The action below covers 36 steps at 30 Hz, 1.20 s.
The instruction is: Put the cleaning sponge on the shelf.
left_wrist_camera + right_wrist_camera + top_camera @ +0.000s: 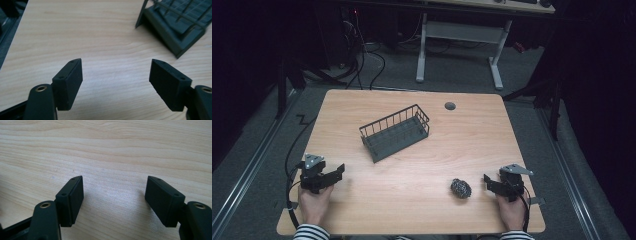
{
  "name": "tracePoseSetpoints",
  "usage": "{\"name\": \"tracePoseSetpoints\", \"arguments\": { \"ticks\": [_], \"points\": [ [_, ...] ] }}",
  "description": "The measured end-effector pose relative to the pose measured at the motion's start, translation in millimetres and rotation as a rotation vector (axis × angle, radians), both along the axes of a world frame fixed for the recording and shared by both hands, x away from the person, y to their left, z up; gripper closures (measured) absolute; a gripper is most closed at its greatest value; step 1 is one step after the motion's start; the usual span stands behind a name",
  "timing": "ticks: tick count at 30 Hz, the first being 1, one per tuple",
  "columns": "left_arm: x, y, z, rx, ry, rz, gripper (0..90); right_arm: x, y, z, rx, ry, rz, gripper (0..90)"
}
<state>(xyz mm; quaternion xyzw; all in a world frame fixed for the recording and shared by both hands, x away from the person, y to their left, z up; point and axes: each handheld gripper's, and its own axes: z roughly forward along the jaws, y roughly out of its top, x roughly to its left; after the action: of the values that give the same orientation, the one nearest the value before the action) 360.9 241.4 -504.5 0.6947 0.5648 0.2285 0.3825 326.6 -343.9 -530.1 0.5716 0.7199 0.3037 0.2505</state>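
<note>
A dark wire basket (395,132) stands at an angle in the middle of the wooden table (422,210); its corner (175,27) fills the top right of the left gripper view. A grey steel-wool scourer (460,188) lies near the front right. My left gripper (339,171) rests at the front left, held in a hand, its jaws open over bare wood (116,72). My right gripper (487,178) sits at the front right, just right of the scourer, open with only table between its jaws (113,192).
A round dark grommet (450,105) is set in the table's far edge. Beyond the table stand a white desk frame (459,35) and loose cables (362,55) on the dark floor. Cables trail from both grippers off the front edge.
</note>
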Motion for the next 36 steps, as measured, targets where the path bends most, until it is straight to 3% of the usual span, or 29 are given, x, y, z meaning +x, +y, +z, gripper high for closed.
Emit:
{"name": "tracePoseSetpoints", "arguments": {
  "ticks": [4, 19, 27, 32, 36],
  "points": [
    [3.1, -1.7, 18.8, -0.044, -0.021, -0.029, 23.1, 0.0, 0.0, 0.0, 0.001, 0.000, 0.001, 31.1],
    [28.4, -28.4, 59.6, -0.086, -0.031, -0.109, 15.3, 0.1, 0.0, 0.0, 0.001, 0.001, 0.008, 30.0],
    [51.3, -53.8, 67.6, -0.064, -0.003, -0.132, 15.0, 0.2, -0.1, -0.1, 0.001, 0.001, 0.009, 29.9],
    [60.2, -64.0, 67.2, -0.065, 0.017, -0.137, 15.0, 0.2, -0.1, -0.1, 0.001, 0.001, 0.009, 29.9],
    [68.3, -72.6, 64.5, -0.040, 0.040, -0.127, 15.1, 0.2, -0.1, 0.0, 0.001, 0.001, 0.009, 29.8]
  ]
}}
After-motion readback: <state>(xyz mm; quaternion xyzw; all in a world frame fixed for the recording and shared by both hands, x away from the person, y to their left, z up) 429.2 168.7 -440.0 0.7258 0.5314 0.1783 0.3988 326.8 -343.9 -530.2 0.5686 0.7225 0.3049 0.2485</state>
